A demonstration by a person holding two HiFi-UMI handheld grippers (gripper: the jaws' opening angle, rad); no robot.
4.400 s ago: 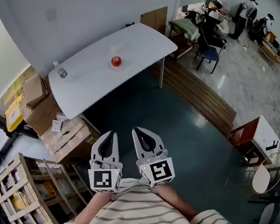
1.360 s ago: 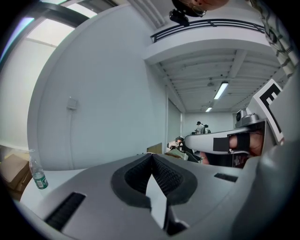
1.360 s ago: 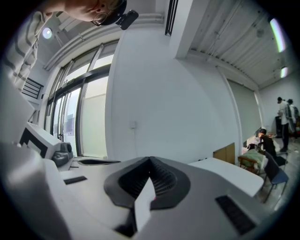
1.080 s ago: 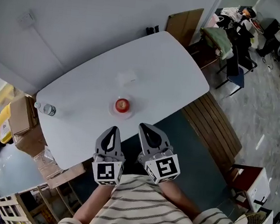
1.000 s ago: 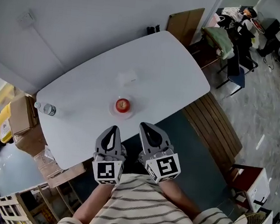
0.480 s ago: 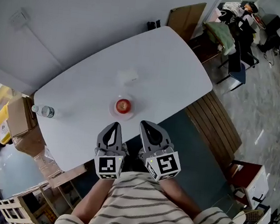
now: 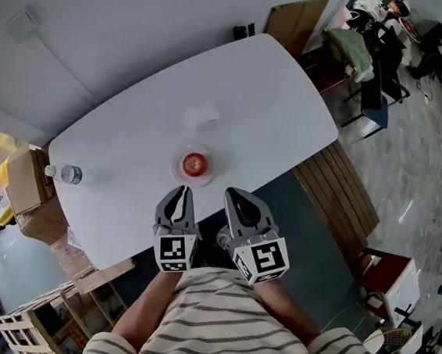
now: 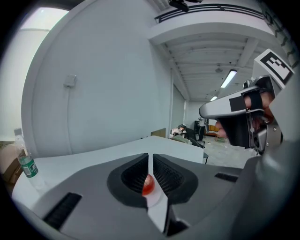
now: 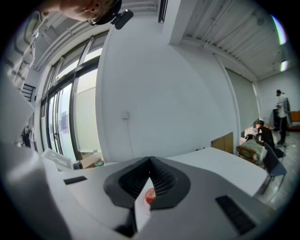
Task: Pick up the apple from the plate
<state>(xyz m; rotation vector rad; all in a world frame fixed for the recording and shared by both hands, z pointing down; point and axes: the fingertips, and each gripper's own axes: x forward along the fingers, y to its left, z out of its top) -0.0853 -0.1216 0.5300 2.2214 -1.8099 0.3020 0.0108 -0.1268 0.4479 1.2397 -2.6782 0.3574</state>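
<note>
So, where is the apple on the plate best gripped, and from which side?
Probably across the widest middle of the apple, coming from the near edge of the table. It lies alone in the middle of the plate, so its round sides are free.

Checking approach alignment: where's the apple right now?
Head view: the apple sits on its plate near the front edge of the white table, just beyond the left gripper and right gripper; a water bottle stands far left.
</note>
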